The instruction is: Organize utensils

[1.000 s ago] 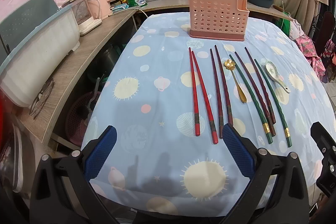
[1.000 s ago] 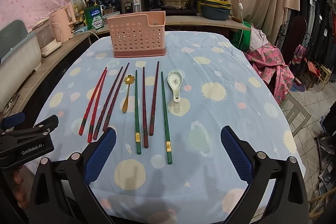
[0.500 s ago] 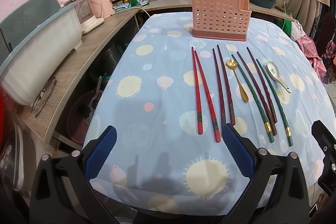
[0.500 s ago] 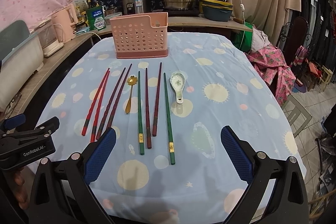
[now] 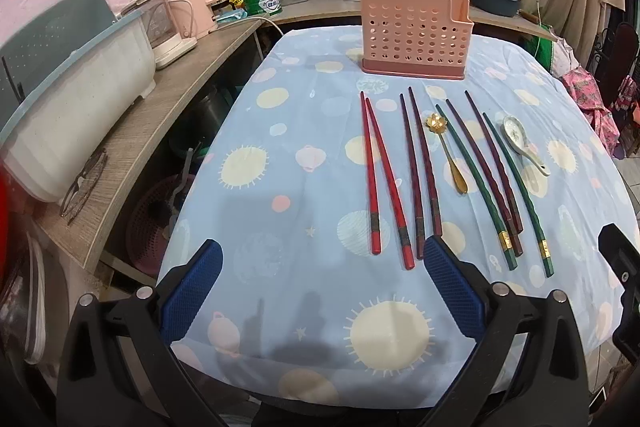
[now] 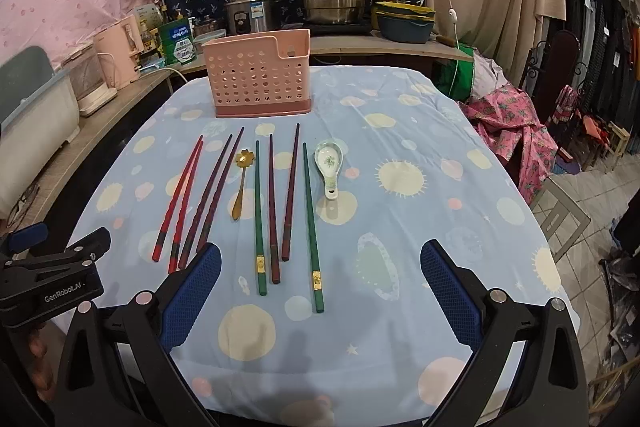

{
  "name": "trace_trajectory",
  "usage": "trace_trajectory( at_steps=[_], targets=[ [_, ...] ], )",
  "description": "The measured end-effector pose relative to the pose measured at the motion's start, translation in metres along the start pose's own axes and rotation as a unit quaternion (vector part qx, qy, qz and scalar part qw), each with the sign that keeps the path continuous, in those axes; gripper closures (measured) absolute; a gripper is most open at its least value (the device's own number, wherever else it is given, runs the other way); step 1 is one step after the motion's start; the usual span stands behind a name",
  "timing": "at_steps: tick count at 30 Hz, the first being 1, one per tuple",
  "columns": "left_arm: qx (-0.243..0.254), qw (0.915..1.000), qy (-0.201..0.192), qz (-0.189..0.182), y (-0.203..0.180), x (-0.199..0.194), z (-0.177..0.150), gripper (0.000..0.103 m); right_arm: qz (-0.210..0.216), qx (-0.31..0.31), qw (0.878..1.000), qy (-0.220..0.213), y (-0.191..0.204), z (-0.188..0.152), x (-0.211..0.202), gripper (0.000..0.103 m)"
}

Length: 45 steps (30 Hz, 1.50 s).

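Since a second ago I've eased both views nearer the pink perforated plastic caddy (image 5: 414,31); left hand-held gripper (image 5: 320,291) and right hand-held gripper (image 6: 320,291) gape empty, nothing picked; next, clamp the red lacquered chopsticks (image 5: 380,179)

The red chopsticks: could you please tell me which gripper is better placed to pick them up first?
Left. The left gripper hangs open just short of the red chopsticks, whose near ends lie between its fingers. The right gripper faces the green chopsticks instead.
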<state>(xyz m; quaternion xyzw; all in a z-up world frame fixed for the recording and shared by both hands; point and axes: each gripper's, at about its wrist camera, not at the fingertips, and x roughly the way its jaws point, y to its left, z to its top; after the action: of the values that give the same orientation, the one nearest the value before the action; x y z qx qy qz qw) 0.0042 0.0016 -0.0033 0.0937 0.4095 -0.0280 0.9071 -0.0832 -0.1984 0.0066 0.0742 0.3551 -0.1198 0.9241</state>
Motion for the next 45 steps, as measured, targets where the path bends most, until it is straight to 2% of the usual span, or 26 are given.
trace_trajectory(
  at_steps=[23,32,40,43,45],
  targets=[
    [0.0,0.9999,0.011,-0.006,-0.002,0.009,0.005,0.007,0.0,-0.005,1.0,0.009,0.002,0.001,0.007,0.007],
    [-0.017,0.9993,0.03,-0.013,0.006,0.024,0.006,0.007,-0.004,0.007,1.0,0.016,-0.004,0.001,0.013,0.007],
    [-0.027,0.9972,0.063,-0.029,0.009,0.058,0.011,0.008,-0.006,0.018,0.999,0.033,-0.012,0.004,0.032,0.007],
    [-0.024,0.9967,0.072,-0.03,0.007,0.072,0.014,0.011,-0.008,0.024,0.999,0.041,-0.016,0.007,0.042,0.007],
    [-0.023,0.996,0.079,-0.034,0.006,0.079,0.015,0.019,-0.009,0.027,0.999,0.045,-0.018,0.009,0.049,0.007]
  ],
)
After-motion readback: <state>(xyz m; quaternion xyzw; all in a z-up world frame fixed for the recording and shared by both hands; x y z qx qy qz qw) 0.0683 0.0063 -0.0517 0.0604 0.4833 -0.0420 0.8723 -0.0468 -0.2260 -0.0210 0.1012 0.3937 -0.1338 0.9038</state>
